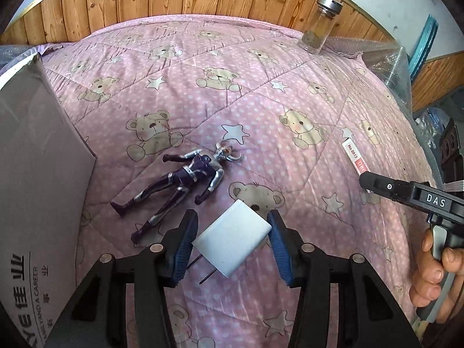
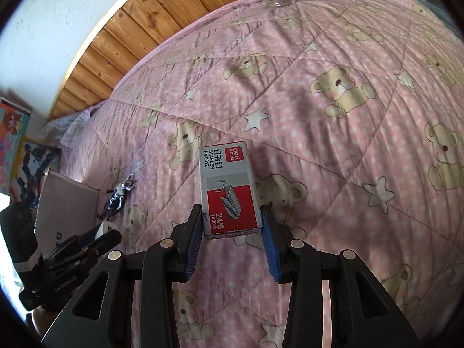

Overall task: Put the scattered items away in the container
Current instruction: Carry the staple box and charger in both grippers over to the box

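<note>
Lying on the pink bear-print quilt (image 1: 261,92): a toy figure (image 1: 185,179), flat on its back, long axis running diagonally — horned head toward the far right, feet toward the near left, close to the cardboard box (image 1: 37,174) at the left edge. Just beside the figure's near leg, a white plug adapter (image 1: 232,240), tilted, two prongs aimed at the camera and down to the left. Left gripper (image 1: 232,240) spread wide around that adapter; right pad touching or nearly touching its corner, left pad apart from it — no pinch visible. Staple box (image 2: 229,191) standing out along the right gripper (image 2: 232,226), long axis pointing away from the camera, printed face up, near end pinched between the blue pads (image 2: 194,246). Glass jar (image 1: 319,26) upright at the quilt's far edge.
</note>
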Demonstrator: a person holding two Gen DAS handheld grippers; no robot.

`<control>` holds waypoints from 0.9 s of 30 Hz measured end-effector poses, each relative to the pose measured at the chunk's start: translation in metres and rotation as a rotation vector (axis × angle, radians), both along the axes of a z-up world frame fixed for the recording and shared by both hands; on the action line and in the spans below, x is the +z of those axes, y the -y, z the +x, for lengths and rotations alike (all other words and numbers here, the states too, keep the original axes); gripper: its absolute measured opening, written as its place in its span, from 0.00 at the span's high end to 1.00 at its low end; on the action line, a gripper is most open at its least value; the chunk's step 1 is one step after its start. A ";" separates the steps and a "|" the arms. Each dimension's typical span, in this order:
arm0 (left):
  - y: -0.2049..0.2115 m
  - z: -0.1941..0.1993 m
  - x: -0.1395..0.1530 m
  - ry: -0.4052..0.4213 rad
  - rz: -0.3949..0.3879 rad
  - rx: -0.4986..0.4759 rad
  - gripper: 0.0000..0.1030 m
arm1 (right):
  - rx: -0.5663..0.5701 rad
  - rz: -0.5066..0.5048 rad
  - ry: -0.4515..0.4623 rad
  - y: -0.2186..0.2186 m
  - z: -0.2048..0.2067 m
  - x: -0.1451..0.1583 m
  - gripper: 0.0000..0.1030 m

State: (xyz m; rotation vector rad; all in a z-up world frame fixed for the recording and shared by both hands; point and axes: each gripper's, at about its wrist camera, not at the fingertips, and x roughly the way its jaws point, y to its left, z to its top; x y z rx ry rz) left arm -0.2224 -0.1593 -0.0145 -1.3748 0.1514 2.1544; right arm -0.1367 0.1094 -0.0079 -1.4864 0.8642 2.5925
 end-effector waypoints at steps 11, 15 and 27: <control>0.021 0.055 0.010 0.007 -0.002 -0.048 0.51 | 0.039 0.077 0.022 0.032 0.057 0.010 0.61; 0.030 0.073 0.015 0.006 0.009 -0.059 0.51 | 0.069 0.105 -0.001 0.056 0.068 0.022 0.61; 0.060 0.103 0.056 -0.079 0.023 -0.028 0.51 | 0.215 0.181 -0.073 0.136 0.089 0.060 0.60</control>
